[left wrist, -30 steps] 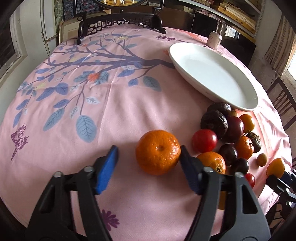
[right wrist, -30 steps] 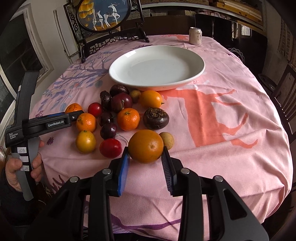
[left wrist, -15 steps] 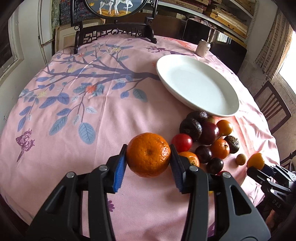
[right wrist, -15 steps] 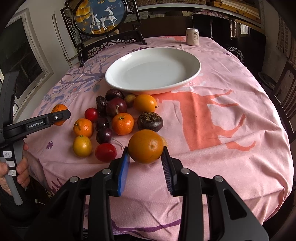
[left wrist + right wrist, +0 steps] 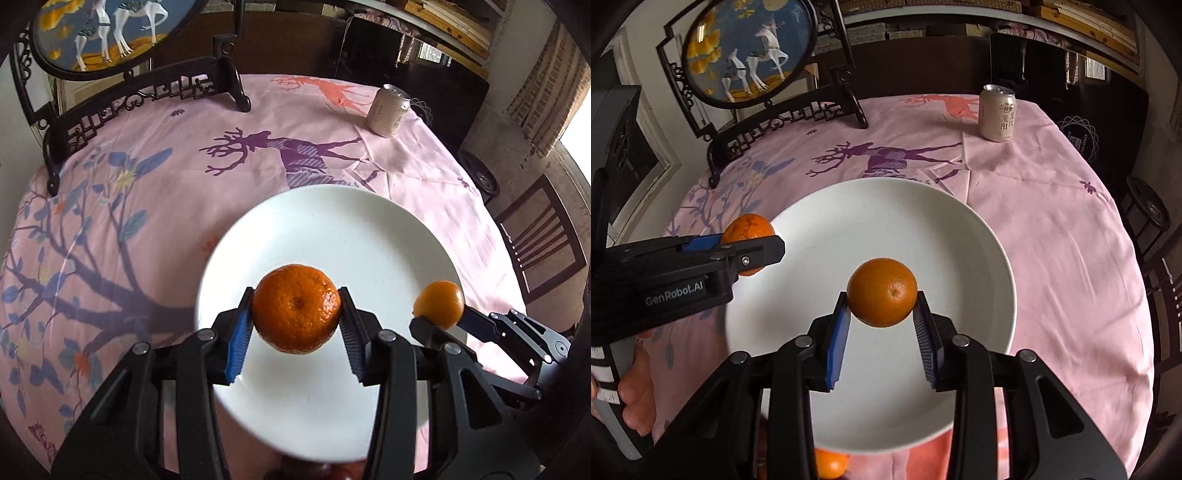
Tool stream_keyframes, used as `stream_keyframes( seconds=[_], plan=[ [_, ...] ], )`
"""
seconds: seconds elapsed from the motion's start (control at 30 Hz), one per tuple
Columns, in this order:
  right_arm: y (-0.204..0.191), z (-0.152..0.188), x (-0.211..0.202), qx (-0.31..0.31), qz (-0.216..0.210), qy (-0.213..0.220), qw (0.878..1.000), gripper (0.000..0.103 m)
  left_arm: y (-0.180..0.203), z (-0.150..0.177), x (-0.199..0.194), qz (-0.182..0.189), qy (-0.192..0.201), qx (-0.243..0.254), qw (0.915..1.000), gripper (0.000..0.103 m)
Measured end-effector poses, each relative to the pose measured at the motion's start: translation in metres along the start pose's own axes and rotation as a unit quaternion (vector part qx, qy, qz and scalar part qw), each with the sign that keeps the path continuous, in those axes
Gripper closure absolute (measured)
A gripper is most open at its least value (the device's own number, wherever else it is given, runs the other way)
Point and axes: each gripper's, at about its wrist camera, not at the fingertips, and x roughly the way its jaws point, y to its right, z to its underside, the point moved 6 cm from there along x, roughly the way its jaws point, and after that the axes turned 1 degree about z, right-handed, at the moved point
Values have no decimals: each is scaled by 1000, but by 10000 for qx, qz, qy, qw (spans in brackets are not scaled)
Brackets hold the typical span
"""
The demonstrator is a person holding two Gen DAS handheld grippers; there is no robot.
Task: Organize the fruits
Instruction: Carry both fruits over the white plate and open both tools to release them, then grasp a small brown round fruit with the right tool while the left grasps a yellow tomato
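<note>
My left gripper (image 5: 295, 317) is shut on a bumpy mandarin (image 5: 295, 308) and holds it in the air over the white plate (image 5: 332, 229). In the right wrist view my right gripper (image 5: 882, 310) is shut on a smooth orange (image 5: 882, 297), also above the plate (image 5: 871, 221). Each gripper shows in the other's view: the right gripper (image 5: 439, 314) with its orange (image 5: 439, 302) at the plate's right rim, the left gripper (image 5: 753, 251) with its mandarin (image 5: 748, 229) at the plate's left rim. The plate has nothing lying in it.
A drink can (image 5: 997, 112) stands at the table's far side on the pink cloth (image 5: 1052, 240). A dark framed deer picture on a stand (image 5: 750, 51) sits at the back left. One orange fruit (image 5: 829, 463) peeks out below the plate. A hand (image 5: 635, 398) grips the left handle.
Both grippers lifted their fruit off the cloth and carried it away from the fruit pile to above the plate. The left jaws closed on the mandarin at the start.
</note>
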Motion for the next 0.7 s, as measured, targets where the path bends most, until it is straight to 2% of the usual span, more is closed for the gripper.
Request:
stream_keyframes(
  seconds=[0.17,0.23,0.27,0.3,0.33,0.4,0.47,0.53,0.57,0.7],
  plan=[
    [17,-22,43,5,176,-337,9993,67,5,-24,38,66,-200,-99,9997,58],
    [20,-26,51,-12,224,-411,9989,65,5,-29,42,111,-205,-115,9997,50],
    [20,-27,52,-22,224,-444,9988,54,4,-31,38,120,-149,-131,9997,37],
    [22,-28,50,-35,286,-417,9987,49,2,-33,32,87,-38,-149,9998,34],
    [22,-28,43,-74,396,-294,9988,46,-1,-34,23,52,62,-148,9999,34],
    [20,-26,21,-248,546,-88,9982,46,-8,-30,1,67,205,-154,9996,34],
    [16,-16,-9,-432,748,45,9962,45,-18,-13,-31,38,446,-172,9989,34],
    [10,8,-42,-544,929,168,9940,42,-25,15,-64,-82,668,-149,9976,28],
    [6,23,-56,-515,930,187,9942,40,-27,35,-80,-116,771,-98,9969,21],
    [-10,96,-95,-251,650,332,9970,40,-31,116,-115,-92,998,60,9949,19]
  ],
)
